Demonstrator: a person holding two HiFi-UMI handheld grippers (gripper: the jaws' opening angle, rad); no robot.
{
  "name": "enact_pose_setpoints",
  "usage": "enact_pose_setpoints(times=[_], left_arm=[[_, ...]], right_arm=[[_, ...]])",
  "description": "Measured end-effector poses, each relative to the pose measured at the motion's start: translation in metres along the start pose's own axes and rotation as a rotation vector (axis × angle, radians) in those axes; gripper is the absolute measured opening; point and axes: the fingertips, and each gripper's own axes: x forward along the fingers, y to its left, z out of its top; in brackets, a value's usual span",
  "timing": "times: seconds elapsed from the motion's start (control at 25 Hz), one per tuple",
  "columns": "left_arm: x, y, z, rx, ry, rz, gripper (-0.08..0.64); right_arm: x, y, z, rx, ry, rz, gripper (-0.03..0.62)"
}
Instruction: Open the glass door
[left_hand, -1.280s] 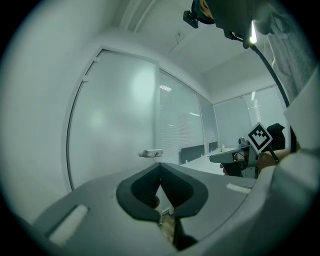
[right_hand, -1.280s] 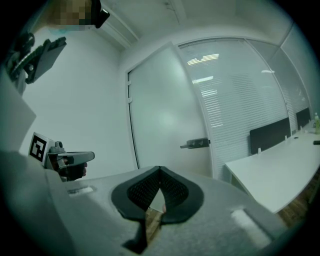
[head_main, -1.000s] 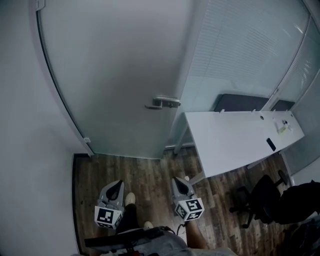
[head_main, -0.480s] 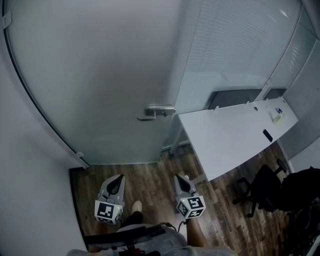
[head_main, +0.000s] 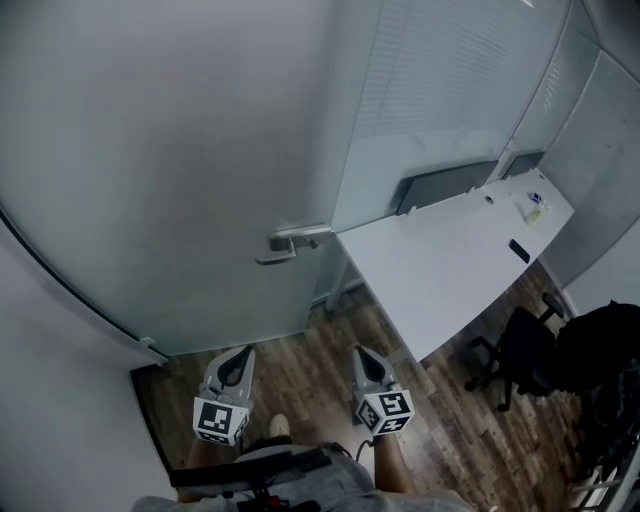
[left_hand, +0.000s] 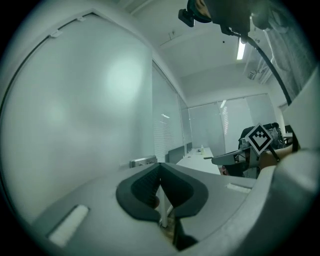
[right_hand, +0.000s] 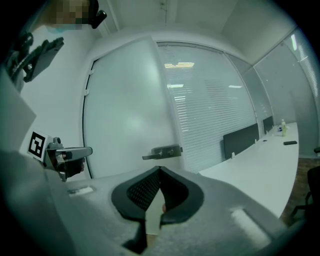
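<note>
The frosted glass door (head_main: 180, 150) stands closed in front of me, with a metal lever handle (head_main: 285, 243) at its right edge. In the head view both grippers are held low over the wood floor, well short of the door. My left gripper (head_main: 238, 360) is shut and holds nothing; the right gripper (head_main: 362, 357) is also shut and holds nothing. The left gripper view shows its jaws (left_hand: 160, 166) closed, with the handle (left_hand: 144, 161) just above them. In the right gripper view the jaws (right_hand: 160, 170) meet below the handle (right_hand: 162, 151).
A white desk (head_main: 450, 260) runs along the blinded glass wall (head_main: 450, 90) right of the door. A black office chair (head_main: 515, 360) and a black bag (head_main: 600, 350) stand at the right. A plain wall (head_main: 50, 400) closes in on the left.
I have come closer to the door: it fills more of the head view and the handle has slid left and down. Both grippers moved forward with me and stayed shut.
</note>
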Motion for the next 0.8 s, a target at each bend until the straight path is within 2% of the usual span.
enact_pose_setpoints(times=[0.36, 0.8], left_arm=[[0.031, 0.025, -0.001, -0.020, -0.017, -0.135, 0.004], [0.079, 0.035, -0.011, -0.002, 0.007, -0.239, 0.005]], right_arm=[[0.019, 0.009, -0.004, 0.031, -0.011, -0.094, 0.002], [0.029, -0.014, -0.002, 0.042, -0.011, -0.170, 0.002]])
